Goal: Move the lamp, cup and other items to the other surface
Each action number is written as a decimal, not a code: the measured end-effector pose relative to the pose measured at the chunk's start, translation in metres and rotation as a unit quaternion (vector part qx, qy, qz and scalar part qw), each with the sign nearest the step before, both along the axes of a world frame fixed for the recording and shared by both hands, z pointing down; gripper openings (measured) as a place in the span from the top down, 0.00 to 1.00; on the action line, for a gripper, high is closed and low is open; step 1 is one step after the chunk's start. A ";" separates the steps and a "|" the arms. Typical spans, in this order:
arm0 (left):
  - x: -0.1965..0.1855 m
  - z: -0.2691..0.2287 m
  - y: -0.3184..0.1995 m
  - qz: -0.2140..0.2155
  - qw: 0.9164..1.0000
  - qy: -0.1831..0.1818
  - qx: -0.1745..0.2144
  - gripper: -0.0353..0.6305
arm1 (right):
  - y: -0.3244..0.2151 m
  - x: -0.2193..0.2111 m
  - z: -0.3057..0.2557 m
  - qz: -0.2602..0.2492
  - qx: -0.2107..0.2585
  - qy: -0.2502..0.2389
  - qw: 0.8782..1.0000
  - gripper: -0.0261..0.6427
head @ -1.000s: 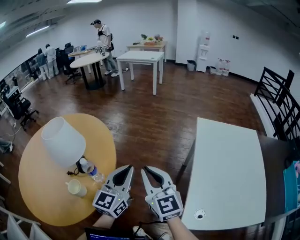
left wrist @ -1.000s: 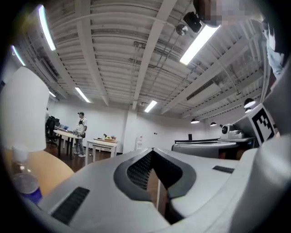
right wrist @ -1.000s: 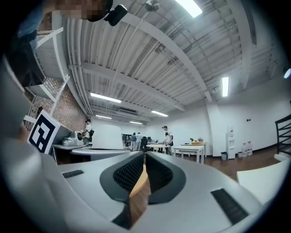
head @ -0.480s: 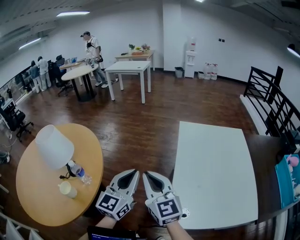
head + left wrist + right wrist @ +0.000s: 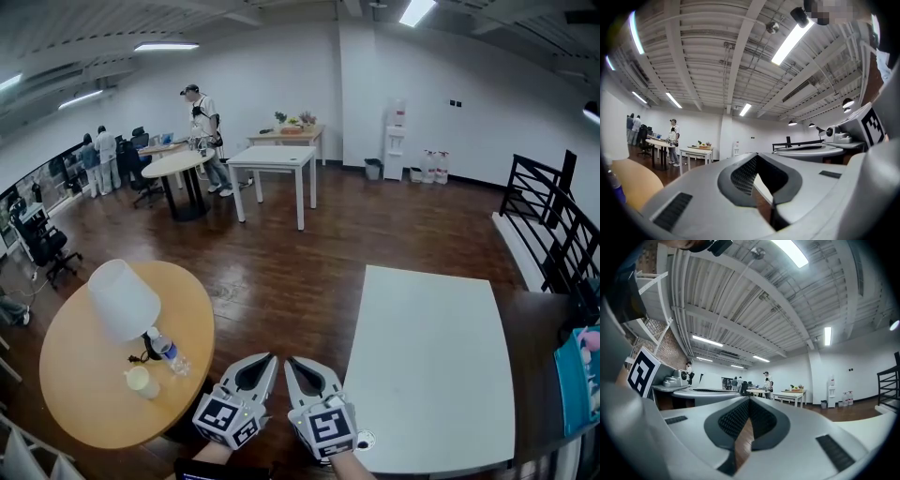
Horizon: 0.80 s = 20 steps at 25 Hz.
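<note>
No word, number or brand can be read anywhere in these views. The marker cube (image 5: pixel 225 419) on the left hand-held gripper (image 5: pixel 266 362) and the one on the right hand-held gripper (image 5: pixel 292 364) carry only black-and-white square patterns, with no letters or digits among them. Any label on the water bottle (image 5: pixel 169 351), which stands just beside the base of the lamp (image 5: pixel 123 298) on the round counter (image 5: pixel 89 412), is too small to make out.
</note>
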<state>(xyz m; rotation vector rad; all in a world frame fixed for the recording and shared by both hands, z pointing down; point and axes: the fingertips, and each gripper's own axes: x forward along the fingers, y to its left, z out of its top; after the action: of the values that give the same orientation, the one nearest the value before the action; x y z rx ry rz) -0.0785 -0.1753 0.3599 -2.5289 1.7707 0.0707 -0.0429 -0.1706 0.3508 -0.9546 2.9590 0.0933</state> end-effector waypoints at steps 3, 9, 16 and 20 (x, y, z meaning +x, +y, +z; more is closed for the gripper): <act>0.000 0.000 0.005 -0.008 1.000 0.004 0.000 0.93 | 0.003 0.002 -0.002 -0.005 0.001 -0.006 1.000 0.96; 0.004 -0.005 0.015 -0.023 1.000 0.003 0.003 0.93 | 0.009 0.009 -0.006 -0.009 0.004 -0.011 1.000 0.96; 0.012 -0.010 0.022 -0.026 1.000 0.005 0.004 0.93 | 0.017 0.014 -0.012 -0.018 0.002 -0.009 1.000 0.96; 0.016 -0.011 0.022 -0.029 0.999 0.005 0.016 0.93 | 0.019 0.020 -0.009 -0.018 0.000 -0.007 1.000 0.96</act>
<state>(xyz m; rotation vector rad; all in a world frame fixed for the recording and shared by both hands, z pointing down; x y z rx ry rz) -0.0626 -0.1533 0.3494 -2.4592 1.8294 0.1085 -0.0233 -0.1517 0.3415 -0.8990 2.9613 0.0838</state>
